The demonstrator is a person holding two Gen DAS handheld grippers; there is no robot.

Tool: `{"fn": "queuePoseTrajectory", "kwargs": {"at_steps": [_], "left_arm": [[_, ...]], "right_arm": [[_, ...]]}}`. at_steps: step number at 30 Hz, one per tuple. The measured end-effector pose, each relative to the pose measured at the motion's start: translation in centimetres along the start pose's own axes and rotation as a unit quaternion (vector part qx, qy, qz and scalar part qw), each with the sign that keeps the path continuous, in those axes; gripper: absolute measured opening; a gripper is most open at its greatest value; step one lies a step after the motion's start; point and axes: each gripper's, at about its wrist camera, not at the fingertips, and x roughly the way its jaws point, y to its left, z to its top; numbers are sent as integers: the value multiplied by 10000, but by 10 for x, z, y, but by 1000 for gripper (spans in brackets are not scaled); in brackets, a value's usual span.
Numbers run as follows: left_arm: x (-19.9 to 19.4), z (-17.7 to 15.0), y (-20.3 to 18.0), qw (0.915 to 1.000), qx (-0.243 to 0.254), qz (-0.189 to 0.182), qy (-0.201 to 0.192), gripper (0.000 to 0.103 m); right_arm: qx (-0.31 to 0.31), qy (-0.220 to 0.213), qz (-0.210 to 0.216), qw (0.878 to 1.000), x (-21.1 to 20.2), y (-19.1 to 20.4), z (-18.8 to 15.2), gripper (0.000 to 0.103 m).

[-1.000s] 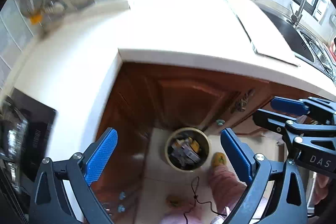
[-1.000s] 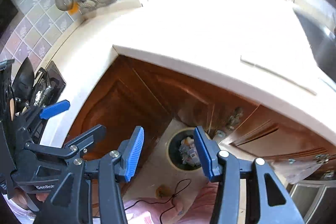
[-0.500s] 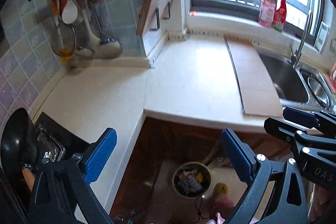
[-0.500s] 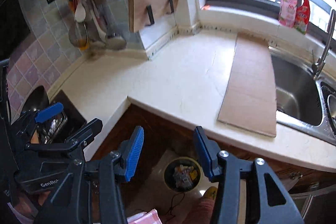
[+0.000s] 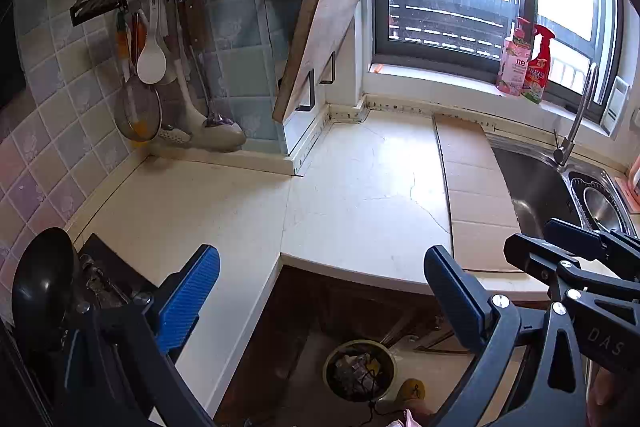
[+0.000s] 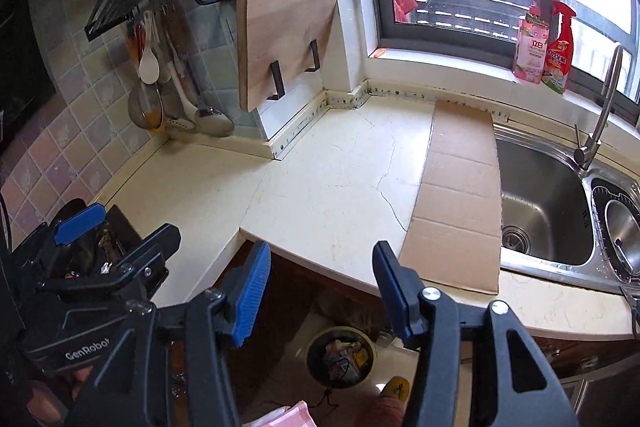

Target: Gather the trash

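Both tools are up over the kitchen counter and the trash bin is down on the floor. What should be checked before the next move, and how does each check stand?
1. Left tool empty: ok, open, nothing between its pads.
2. Right tool empty: ok, open, nothing held.
3. Trash bin reachable on the floor: ok, uncovered.
4. Room left in the bin: cannot tell; trash already lies inside.
5. Loose trash on the counter: only a flat cardboard sheet beside the sink; whether it is trash, cannot tell.

Cream L-shaped bench (image 6: 328, 187), flat cardboard sheet (image 6: 460, 203) along its sink edge, floor (image 6: 288, 383) carrying full trash bin (image 6: 341, 355)
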Motion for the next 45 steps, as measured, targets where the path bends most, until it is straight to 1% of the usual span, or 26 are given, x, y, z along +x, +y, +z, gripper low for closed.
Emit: {"fn": "queuePoseTrajectory", "kwargs": {"at_steps": [14, 22, 45], "left_arm": [[7, 6, -3, 10000, -84, -2, 47, 101], [9, 5, -11, 9999, -108, 61, 85, 101], [10, 6, -12, 9998, -118, 70, 111, 101]], "right_arm": [[-89, -96, -93, 9999, -1, 0, 8, 54], [-28, -36, -77, 10000, 2, -6, 10, 54], [-44, -12, -84, 10000, 4, -7, 9, 54]]}}
